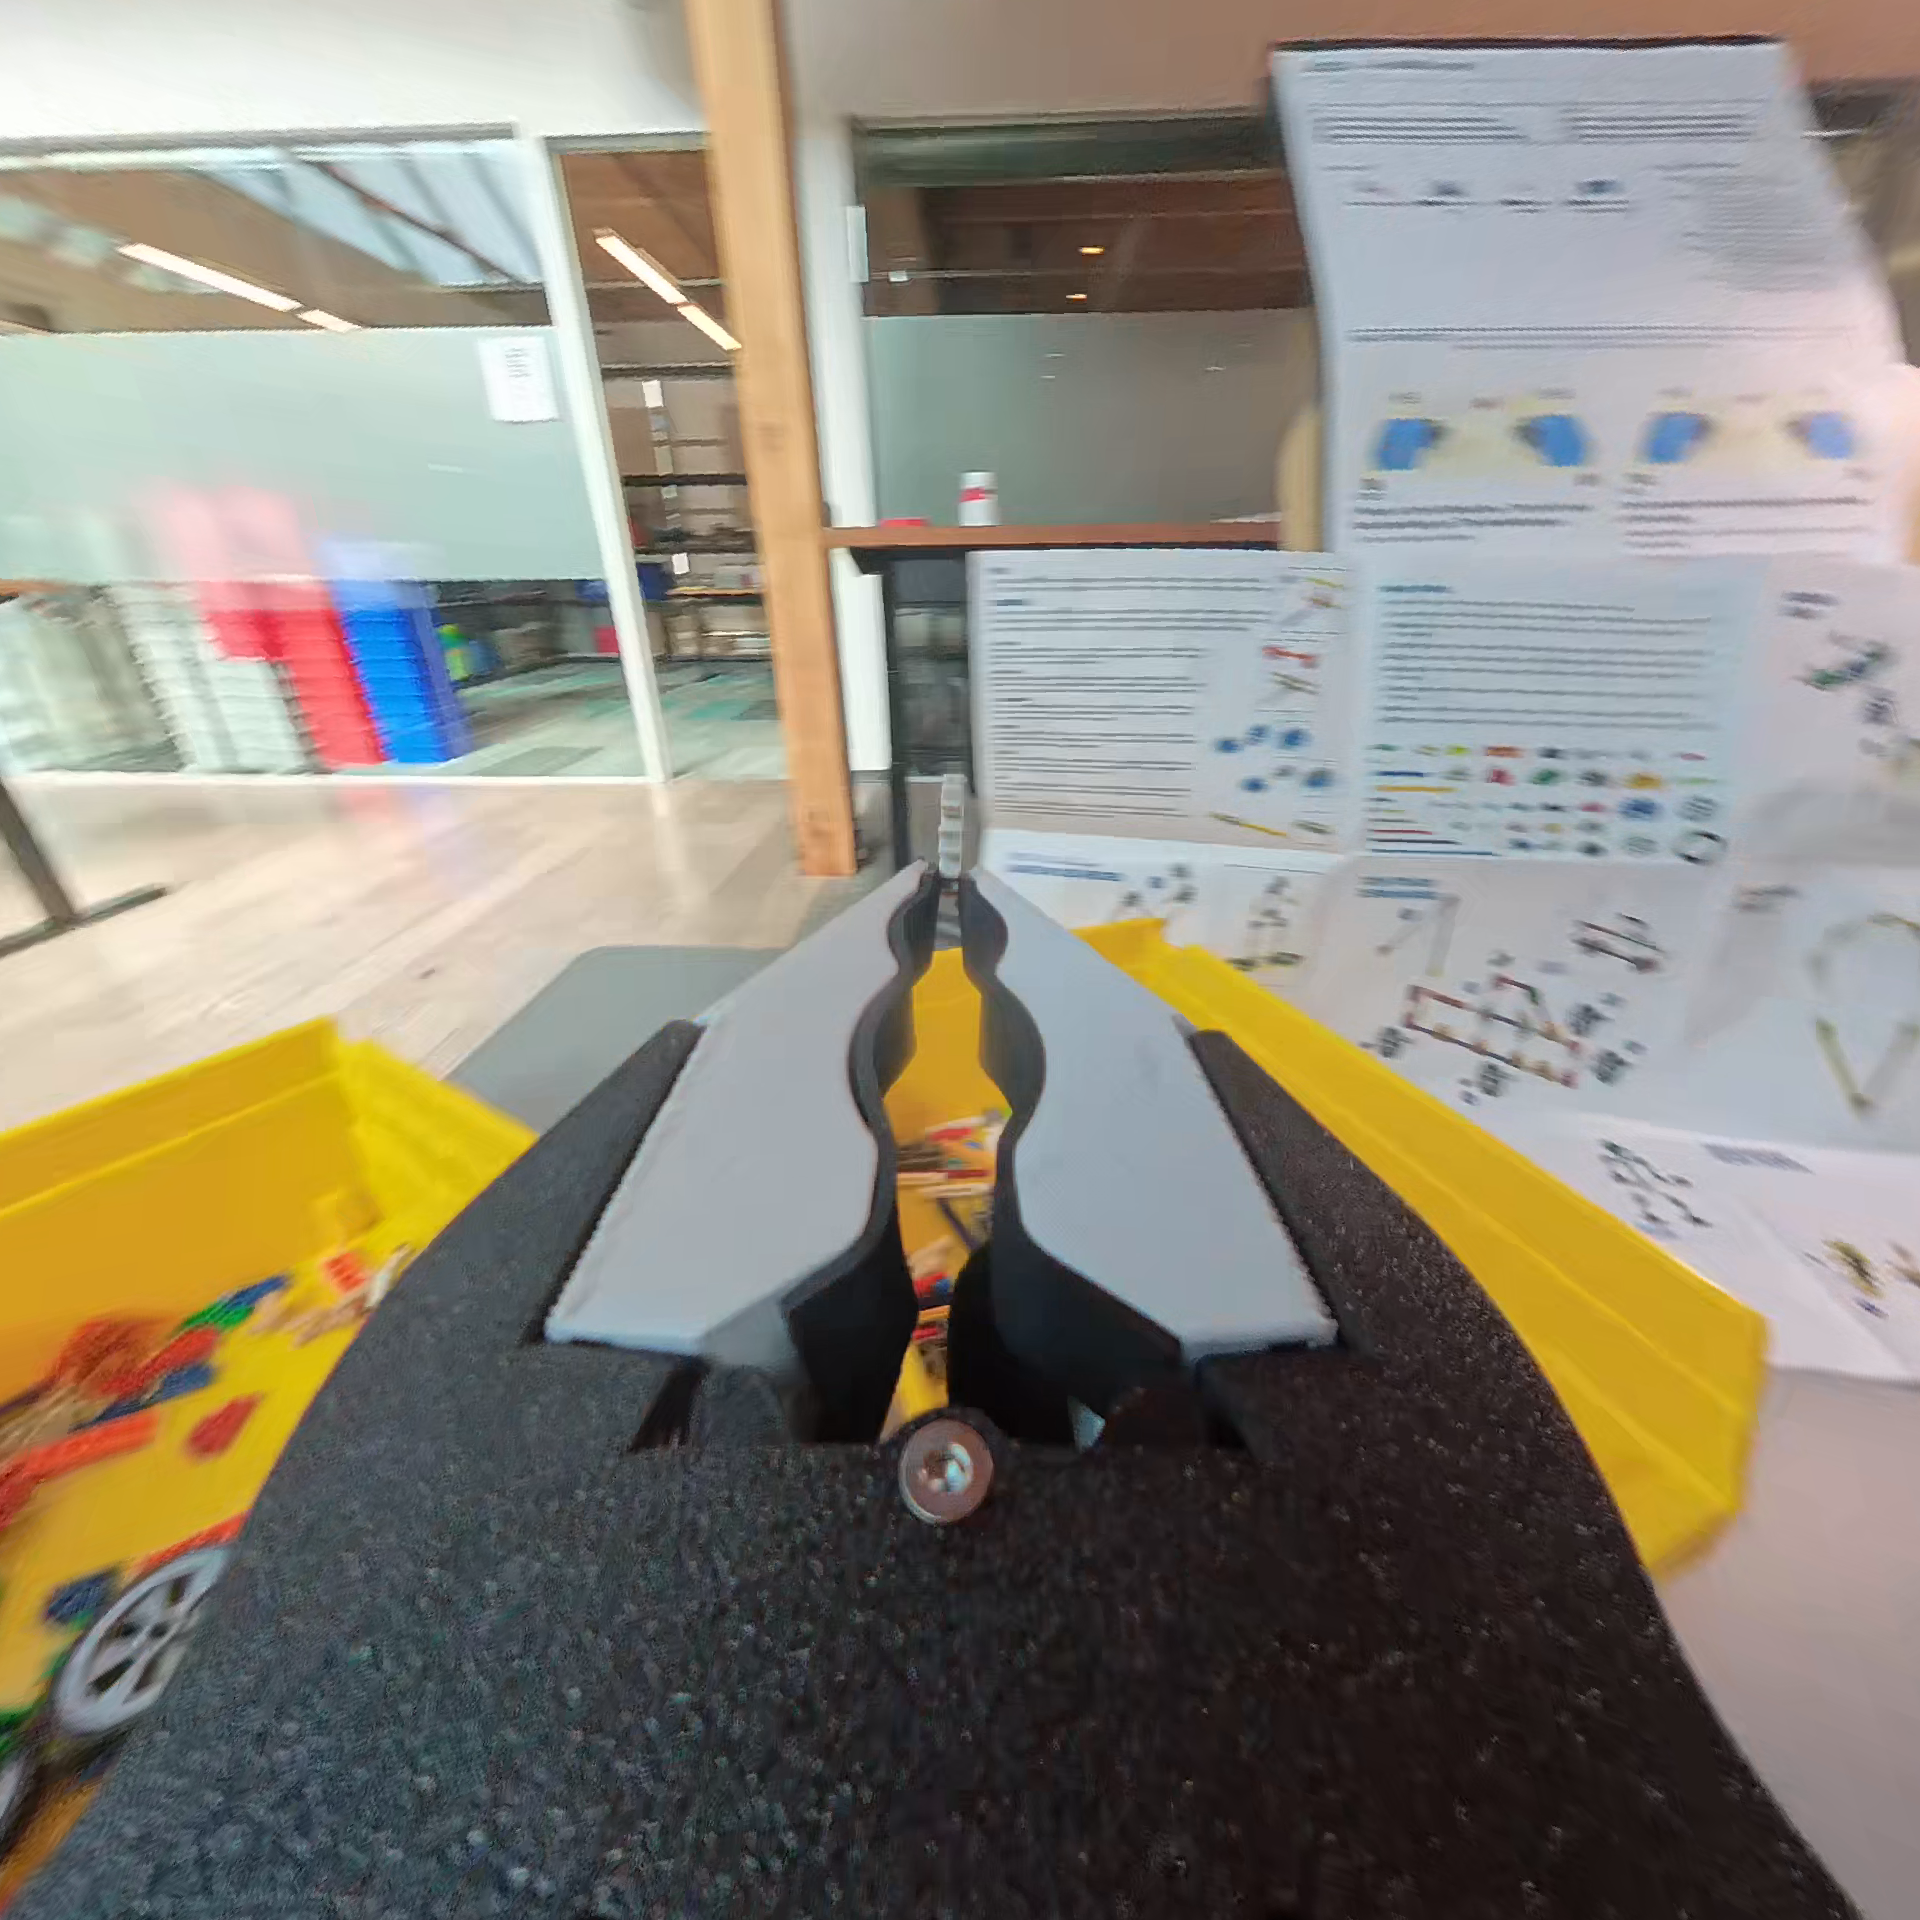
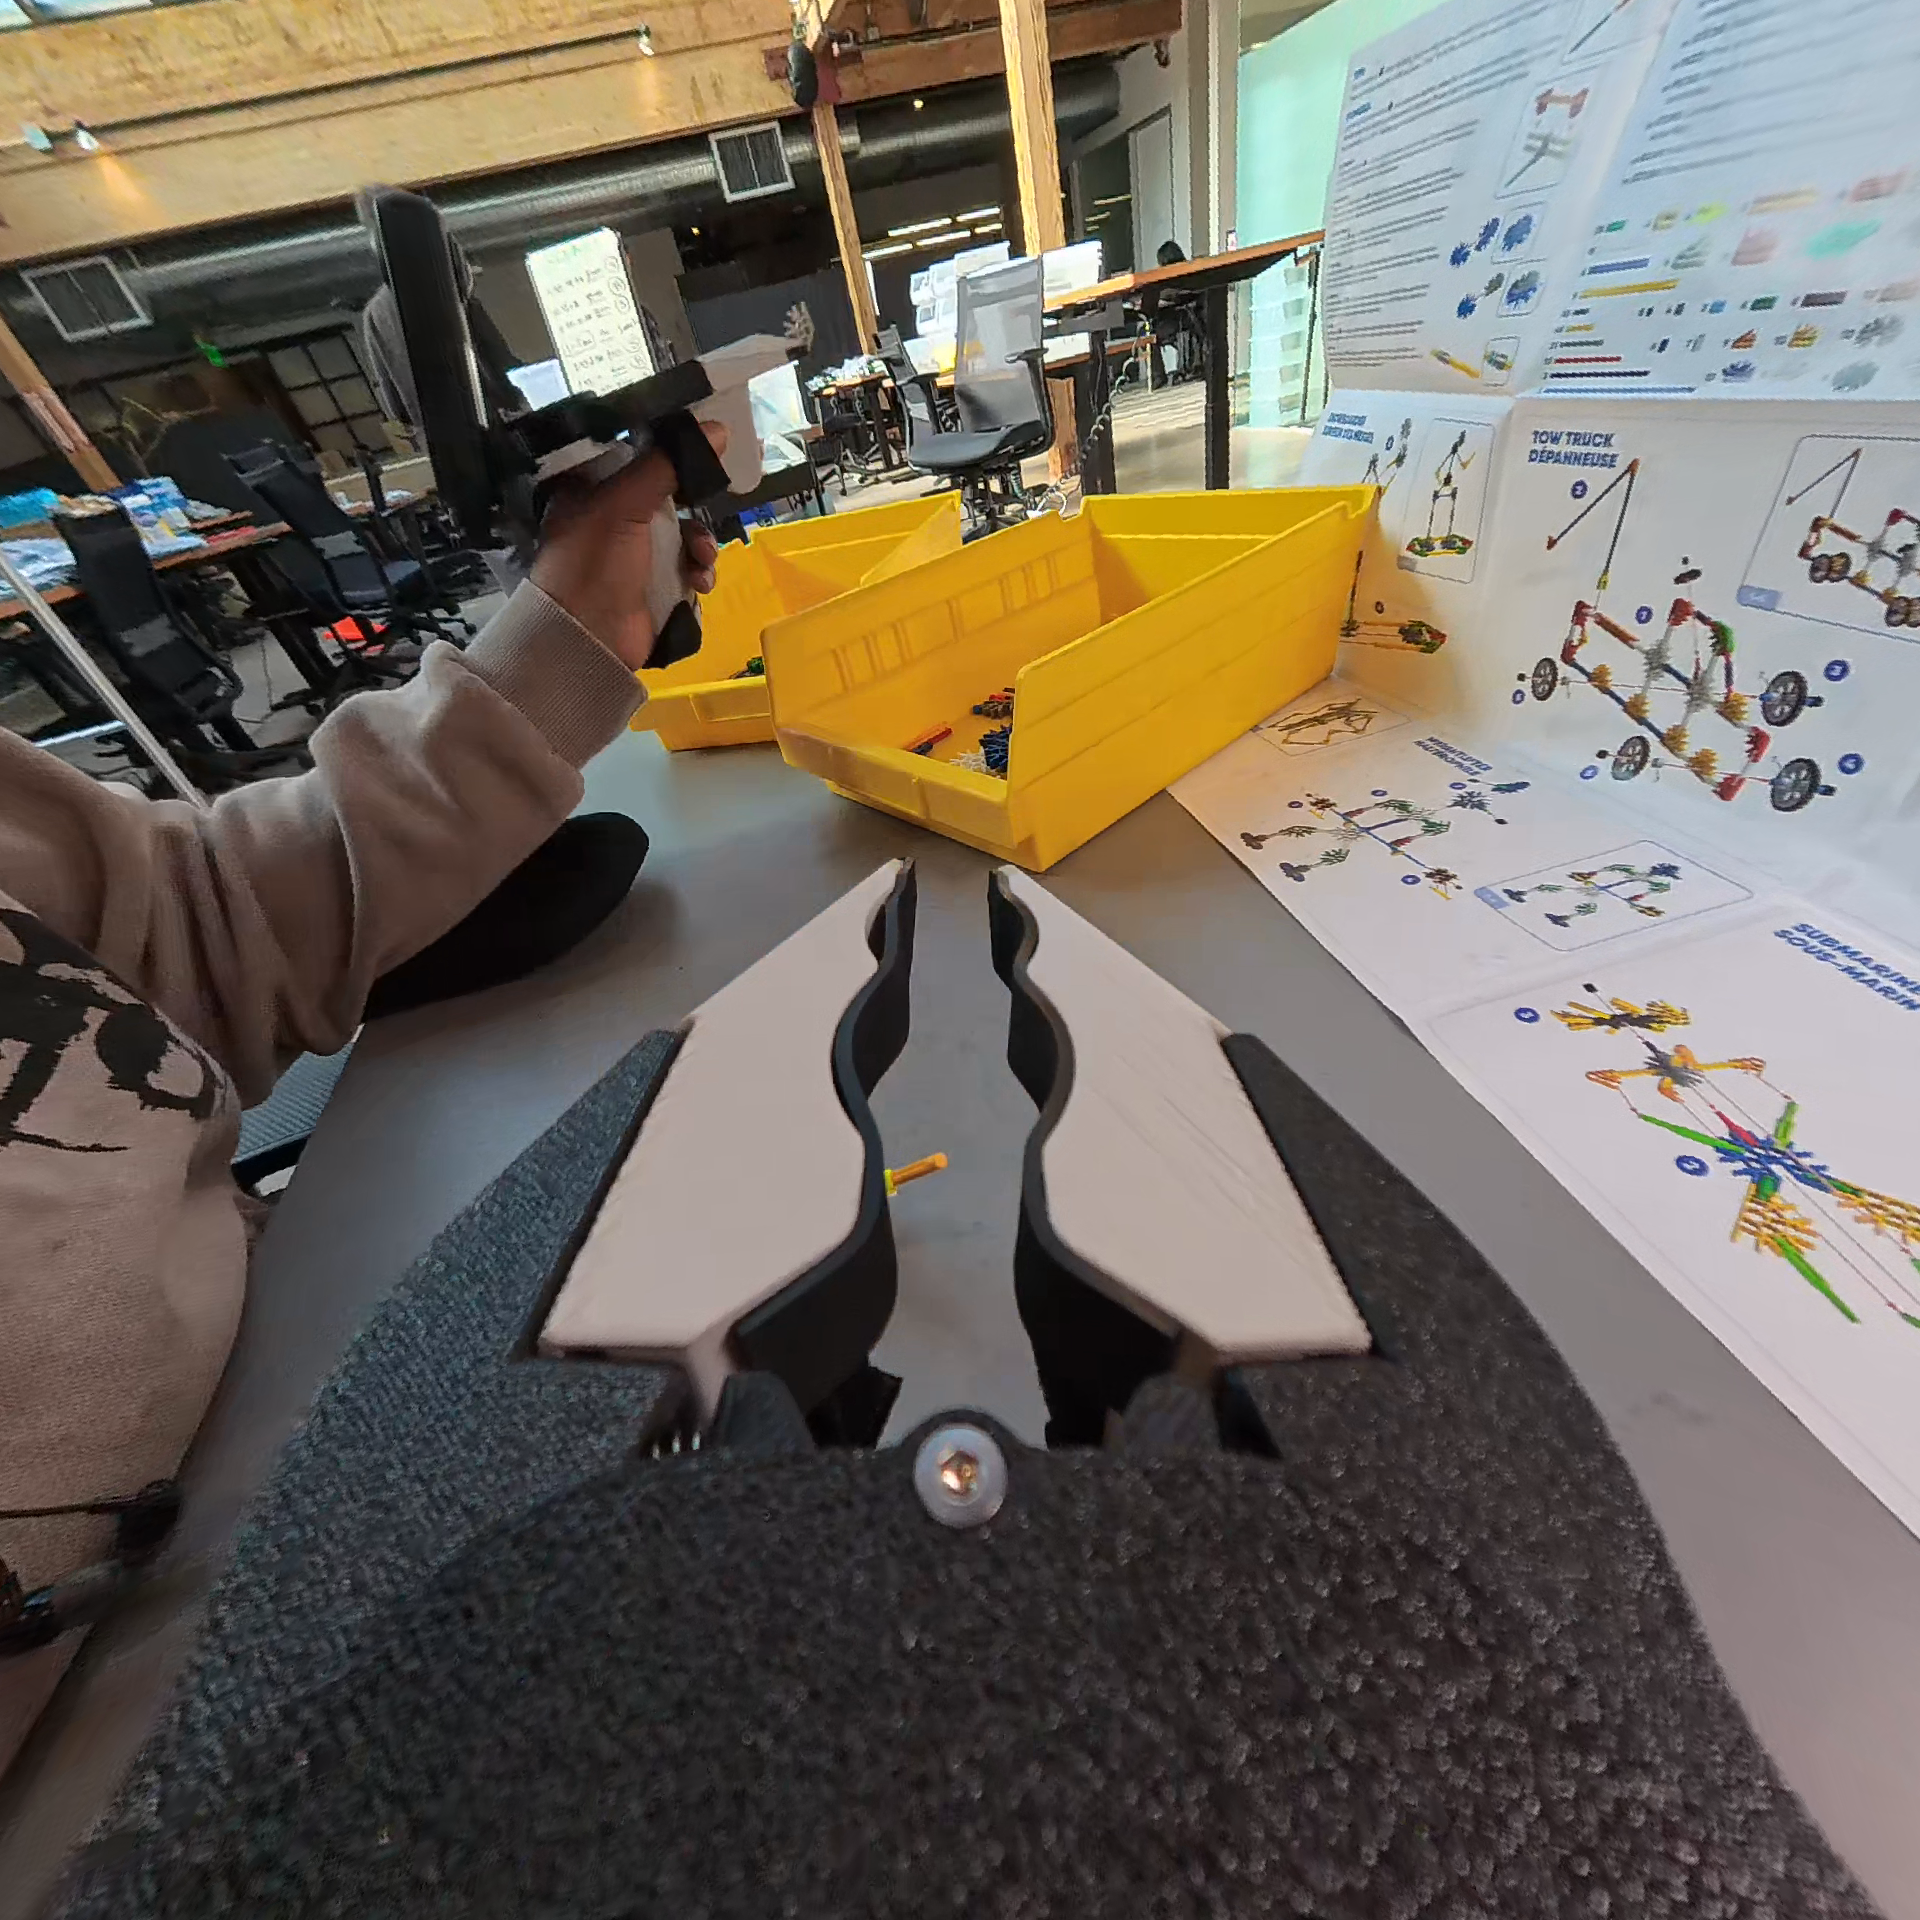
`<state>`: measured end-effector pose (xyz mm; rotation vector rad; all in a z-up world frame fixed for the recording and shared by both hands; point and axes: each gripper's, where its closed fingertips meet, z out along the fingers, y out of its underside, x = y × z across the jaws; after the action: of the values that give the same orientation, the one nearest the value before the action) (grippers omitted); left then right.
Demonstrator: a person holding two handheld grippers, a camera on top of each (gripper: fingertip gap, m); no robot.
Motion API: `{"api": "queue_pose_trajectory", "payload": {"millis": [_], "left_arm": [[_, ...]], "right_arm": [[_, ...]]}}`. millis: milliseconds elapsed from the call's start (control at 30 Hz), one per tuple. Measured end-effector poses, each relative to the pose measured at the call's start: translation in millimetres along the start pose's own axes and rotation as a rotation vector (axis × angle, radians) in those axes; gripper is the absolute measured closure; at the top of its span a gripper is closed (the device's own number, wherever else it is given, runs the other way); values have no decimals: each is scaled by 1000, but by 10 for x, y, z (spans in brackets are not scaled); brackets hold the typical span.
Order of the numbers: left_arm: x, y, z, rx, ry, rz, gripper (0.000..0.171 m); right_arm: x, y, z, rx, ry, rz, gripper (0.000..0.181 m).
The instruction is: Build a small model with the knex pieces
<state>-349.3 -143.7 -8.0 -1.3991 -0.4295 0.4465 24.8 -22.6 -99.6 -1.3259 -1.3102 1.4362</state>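
Observation:
My left gripper (image 1: 943, 881) is shut on a small pale grey toothed connector piece (image 1: 952, 826) that sticks up past the fingertips, raised above a yellow bin (image 1: 1351, 1091). In the right wrist view a hand holds the left gripper (image 2: 774, 358) high at the left, and the pale piece (image 2: 799, 320) shows at its tip. My right gripper (image 2: 952, 883) is open and empty, low over the grey table (image 2: 727, 831), with its tips just short of a yellow bin (image 2: 1195, 665). A short yellow-orange rod (image 2: 914, 1169) lies on the table under its fingers.
A second yellow bin (image 2: 727, 623) of small coloured parts and a wheel (image 1: 135, 1642) sits to the left. Printed building-instruction sheets (image 2: 1558, 831) lie on the table and stand upright at the right. A person's sleeve (image 2: 416, 748) crosses the left side. Across from one pair of fingers to the other is roughly 40 cm.

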Motion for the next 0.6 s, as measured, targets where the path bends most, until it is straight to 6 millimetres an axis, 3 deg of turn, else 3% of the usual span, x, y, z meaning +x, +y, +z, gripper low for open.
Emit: {"api": "queue_pose_trajectory", "payload": {"millis": [67,133,200,267,367,467,600], "left_arm": [[-654,193,-65,-52,-152,-137,169],[-1131,507,-123,-147,-277,-170,169],[-1427,779,-170,-260,-386,-97,169],[-1517,937,-160,-338,-433,-30,166],[-1363,938,-77,-345,-388,17,146],[-1078,745,9,-244,-294,59,137],[-331,203,23,17,-53,156,134]], "right_arm": [[-4,14,8,-11,4,-7,169],[5,41,17,-27,15,-14,169],[6,56,24,-37,18,-12,169],[-3,47,22,-35,17,-11,169],[-5,23,7,-28,22,-17,169],[17,13,-8,-24,34,-31,169],[112,97,-20,-77,73,-80,163]]}}
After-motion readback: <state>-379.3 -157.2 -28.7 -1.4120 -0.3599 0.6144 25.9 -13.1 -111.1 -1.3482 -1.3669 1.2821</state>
